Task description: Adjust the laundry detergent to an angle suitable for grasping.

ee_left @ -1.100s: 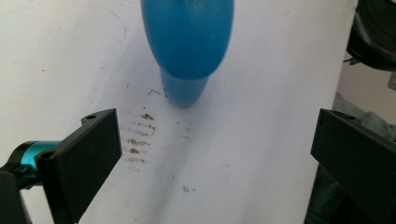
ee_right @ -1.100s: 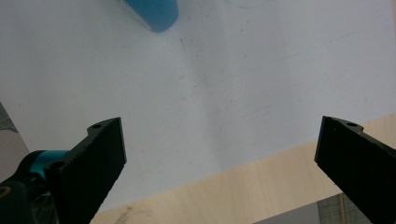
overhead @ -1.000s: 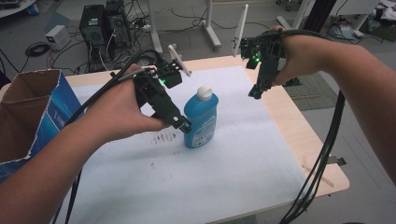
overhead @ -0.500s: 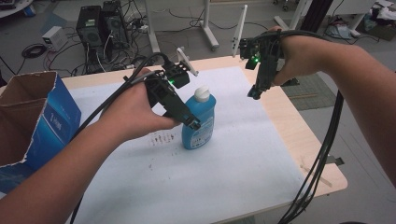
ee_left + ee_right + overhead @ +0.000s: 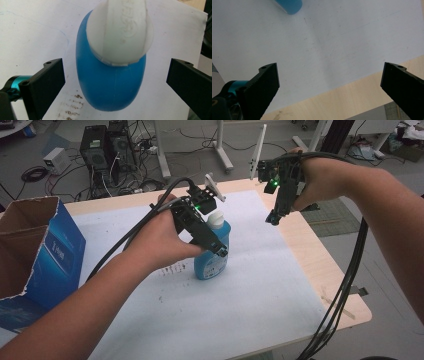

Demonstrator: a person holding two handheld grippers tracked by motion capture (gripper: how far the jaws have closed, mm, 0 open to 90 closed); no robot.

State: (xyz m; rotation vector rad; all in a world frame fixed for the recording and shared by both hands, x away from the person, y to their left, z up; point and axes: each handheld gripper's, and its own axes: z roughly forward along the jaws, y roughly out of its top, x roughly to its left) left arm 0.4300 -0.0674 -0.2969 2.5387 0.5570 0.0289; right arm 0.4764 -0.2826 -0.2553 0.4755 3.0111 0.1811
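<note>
A blue bottle (image 5: 212, 255) with a white cap (image 5: 216, 220) stands upright near the middle of the white sheet (image 5: 250, 285). My left gripper (image 5: 220, 251) hangs over it from the left, open, one jaw on each side of the body without touching. In the left gripper view the bottle (image 5: 112, 85) and its white cap (image 5: 120, 30) sit between the two black jaws of the left gripper (image 5: 115, 82). My right gripper (image 5: 272, 219) hovers open above the sheet's far right part. The right gripper (image 5: 329, 85) has nothing between its jaws, and the bottle's base (image 5: 289, 5) peeks in at the top.
An open blue cardboard box (image 5: 35, 250) stands at the table's left edge. The bare wooden table (image 5: 320, 265) runs along the right of the sheet. Black cables (image 5: 345, 285) hang off the right side. Dark marks (image 5: 172, 268) lie left of the bottle.
My left gripper has moved right and down, from beside the bottle to straddling it. The right gripper has stayed where it was.
</note>
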